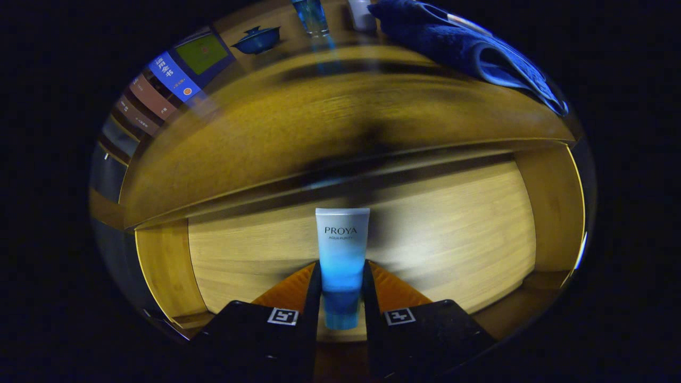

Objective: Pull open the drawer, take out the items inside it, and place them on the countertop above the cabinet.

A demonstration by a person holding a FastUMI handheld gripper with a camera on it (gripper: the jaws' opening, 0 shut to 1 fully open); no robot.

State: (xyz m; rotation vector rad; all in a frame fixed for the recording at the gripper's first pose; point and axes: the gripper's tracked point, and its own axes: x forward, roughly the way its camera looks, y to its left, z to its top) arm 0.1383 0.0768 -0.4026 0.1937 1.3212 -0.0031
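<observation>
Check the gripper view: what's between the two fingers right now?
In the gripper view, a blue and white tube stands between the gripper fingers, both pressed on its sides, above the open drawer's wooden floor.

- Dim overall; a pool of light falls on the pale wooden drawer floor (452, 239) just beyond the tongs (342, 287).
- The white-and-blue plastic tube (342, 250) between them is sharp.
- The glossy wooden tabletop (298, 122) beyond is motion-blurred, dark-shadowed, and bowed by fisheye distortion.

The claw (342, 284) points forward and slightly downward; both fingers (314, 287) are closed against the sides of a tube (342, 250).
</observation>
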